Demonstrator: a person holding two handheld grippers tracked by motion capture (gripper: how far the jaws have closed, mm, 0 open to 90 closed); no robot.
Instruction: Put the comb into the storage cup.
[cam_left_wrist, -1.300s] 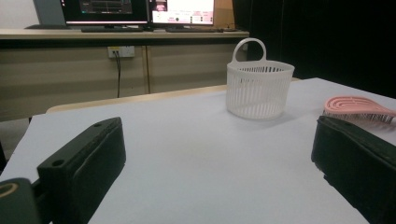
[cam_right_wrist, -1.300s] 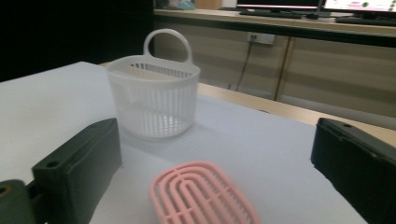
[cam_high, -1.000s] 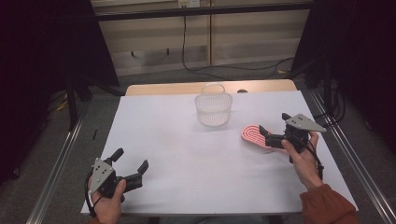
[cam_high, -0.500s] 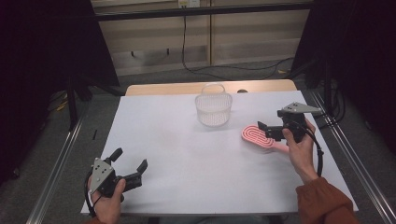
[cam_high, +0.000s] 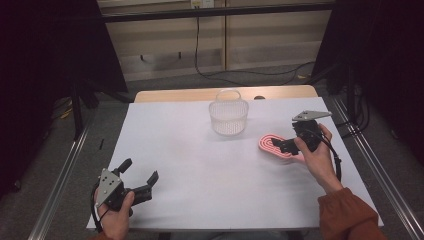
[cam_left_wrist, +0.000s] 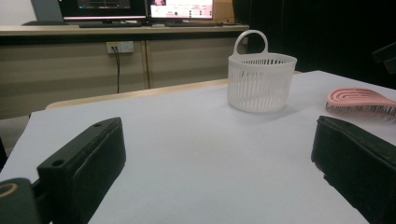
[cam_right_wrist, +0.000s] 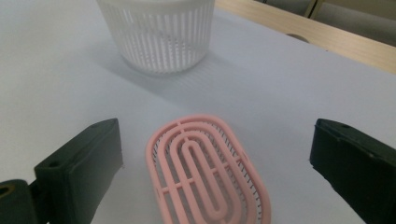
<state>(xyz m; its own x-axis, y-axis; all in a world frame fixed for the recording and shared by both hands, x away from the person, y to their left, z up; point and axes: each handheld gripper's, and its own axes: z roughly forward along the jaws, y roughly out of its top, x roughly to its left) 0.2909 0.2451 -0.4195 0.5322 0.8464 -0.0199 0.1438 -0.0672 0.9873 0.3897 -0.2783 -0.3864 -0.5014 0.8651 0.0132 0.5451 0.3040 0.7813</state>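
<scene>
brush (cam_right_wrist: 205, 172): pink, flat on table, bristles down, near basket (cam_high: 228, 116)
R gripper (cam_high: 282, 146): jaws just opened, wide apart, either side of brush, not gripping
L gripper (cam_high: 139, 176): jaws apart, idle, front-left of table
step: lining up the grab
next: lower, close on brush sides

The brush (cam_right_wrist: 205, 172) is made of smooth pink plastic with a slight sheen, and fine dark bristles are seen beneath its slotted back. The basket (cam_left_wrist: 260, 81) behind the brush is moulded of white, slatted, faintly translucent plastic. The table (cam_high: 200, 165) is covered by a matt white sheet, with a bare wooden edge left beyond the basket. The right hand-held gripper (cam_high: 287, 145) is formed of matt black plastic.
</scene>
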